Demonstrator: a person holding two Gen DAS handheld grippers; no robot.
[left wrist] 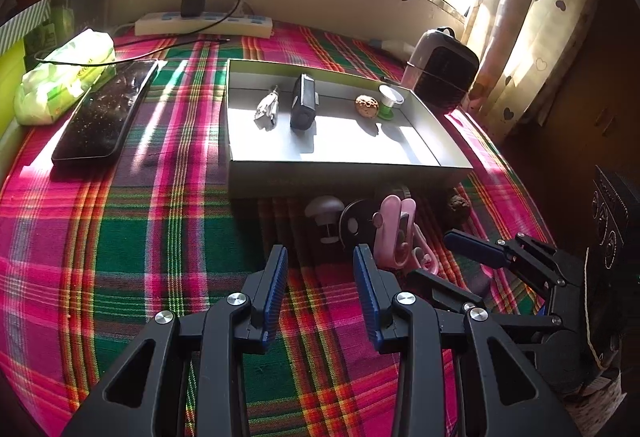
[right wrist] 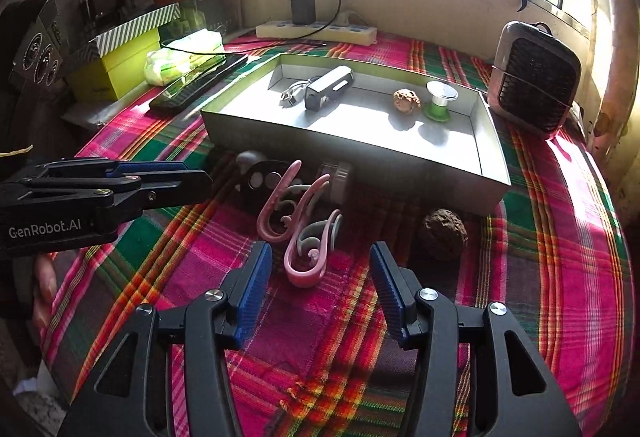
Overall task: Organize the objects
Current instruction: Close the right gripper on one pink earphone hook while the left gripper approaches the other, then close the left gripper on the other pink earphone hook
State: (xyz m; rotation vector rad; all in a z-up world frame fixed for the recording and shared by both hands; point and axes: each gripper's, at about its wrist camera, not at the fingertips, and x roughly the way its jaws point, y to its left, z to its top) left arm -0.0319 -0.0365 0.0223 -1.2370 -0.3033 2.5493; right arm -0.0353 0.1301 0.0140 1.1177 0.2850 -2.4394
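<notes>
Two pink hair clips (right wrist: 308, 249) lie on the plaid cloth in front of an open grey box (right wrist: 360, 153). My right gripper (right wrist: 320, 257) is open, its blue pads on either side of the nearer clip's closed end without touching it. Beside the clips are a dark rough ball (right wrist: 444, 233), a black disc with holes (right wrist: 260, 181), a white mushroom-shaped piece (left wrist: 325, 209) and a small jar (right wrist: 340, 181). My left gripper (left wrist: 320, 257) is open and empty, just left of the clips (left wrist: 394, 233). The box holds a metal clip, a black device, a walnut and a green spool.
A small heater (left wrist: 444, 69) stands right of the box. A black phone-like slab (left wrist: 104, 113) and a tissue pack (left wrist: 64, 77) lie at the left. A power strip with a charger (left wrist: 204, 25) runs along the wall under the window. A yellow-green box (right wrist: 116, 65) sits far left.
</notes>
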